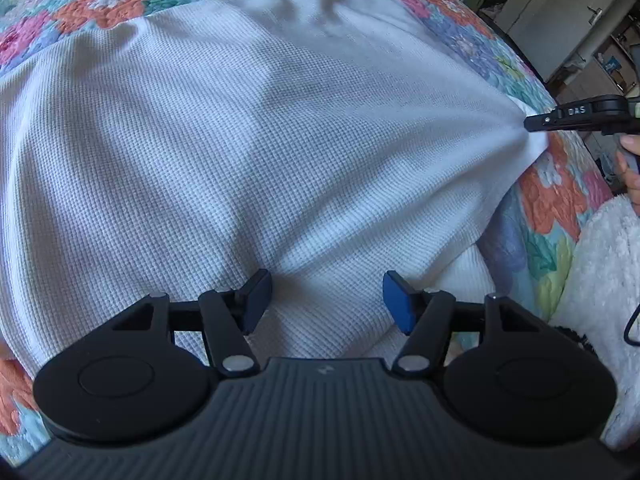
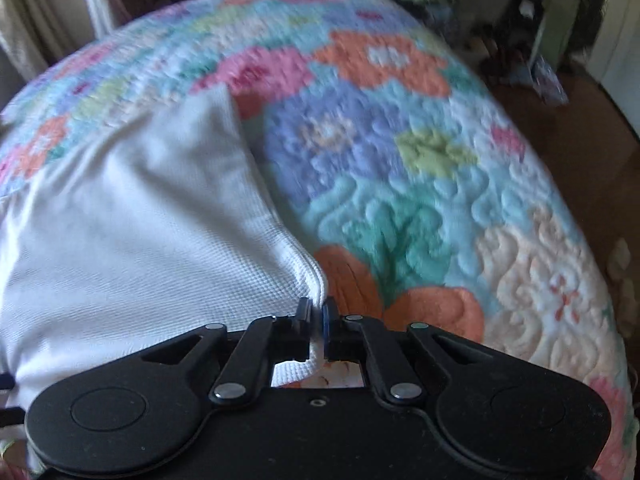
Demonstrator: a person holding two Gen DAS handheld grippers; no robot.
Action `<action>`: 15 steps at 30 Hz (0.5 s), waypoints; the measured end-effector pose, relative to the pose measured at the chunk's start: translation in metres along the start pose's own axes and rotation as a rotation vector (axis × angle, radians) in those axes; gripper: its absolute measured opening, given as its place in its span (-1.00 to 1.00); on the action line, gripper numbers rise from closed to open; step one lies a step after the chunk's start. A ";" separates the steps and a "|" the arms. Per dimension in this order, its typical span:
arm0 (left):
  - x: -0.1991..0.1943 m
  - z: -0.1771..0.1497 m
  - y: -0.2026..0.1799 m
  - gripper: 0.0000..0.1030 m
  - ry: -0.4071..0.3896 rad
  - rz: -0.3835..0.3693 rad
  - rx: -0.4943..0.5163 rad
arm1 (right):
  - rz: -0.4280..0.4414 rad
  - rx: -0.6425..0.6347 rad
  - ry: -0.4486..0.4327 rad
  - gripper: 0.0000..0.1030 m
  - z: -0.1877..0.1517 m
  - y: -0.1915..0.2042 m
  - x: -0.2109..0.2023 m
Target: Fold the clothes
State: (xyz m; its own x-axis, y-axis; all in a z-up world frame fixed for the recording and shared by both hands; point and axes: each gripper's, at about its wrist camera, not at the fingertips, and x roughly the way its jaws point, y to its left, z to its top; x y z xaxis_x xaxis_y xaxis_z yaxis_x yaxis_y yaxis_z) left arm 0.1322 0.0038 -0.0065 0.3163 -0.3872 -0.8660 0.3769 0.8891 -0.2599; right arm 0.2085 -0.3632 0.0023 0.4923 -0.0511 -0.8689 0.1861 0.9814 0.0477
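my right hand-held gripper (image 2: 316, 312) is pinched tight on the hemmed edge of the white waffle cloth (image 1: 248, 152), which lies spread over the flowered quilt (image 2: 400, 168) on the bed. my left hand-held gripper (image 1: 324, 300) hangs wide above it, gripping nothing. i judge folding barely begun; no neat fold shows yet.

A quilt (image 2: 400, 168) patterned with orange, pink, blue and green flowers covers the bed. Beyond its right edge lies dark brown floor (image 2: 592, 160). A pale door (image 1: 560, 4) with a handle stands past the far corner, cluttered shelves (image 1: 612, 64) beside it, in daylight.
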 end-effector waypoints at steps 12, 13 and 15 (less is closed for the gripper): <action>-0.028 -0.005 0.015 0.35 -0.042 0.174 -0.079 | 0.289 0.011 -0.339 0.08 -0.037 0.053 -0.072; -0.032 -0.007 0.019 0.40 -0.045 0.203 -0.101 | 0.318 -0.038 -0.332 0.08 -0.041 0.070 -0.075; -0.041 -0.011 0.028 0.49 -0.040 0.256 -0.170 | 0.407 -0.135 -0.296 0.08 -0.048 0.104 -0.075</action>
State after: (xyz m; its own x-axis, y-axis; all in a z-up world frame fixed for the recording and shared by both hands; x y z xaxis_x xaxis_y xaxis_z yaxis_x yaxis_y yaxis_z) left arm 0.1200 0.0469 0.0168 0.4177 -0.1517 -0.8958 0.1306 0.9857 -0.1061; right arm 0.1506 -0.2487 0.0486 0.7251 0.3088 -0.6156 -0.1725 0.9468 0.2717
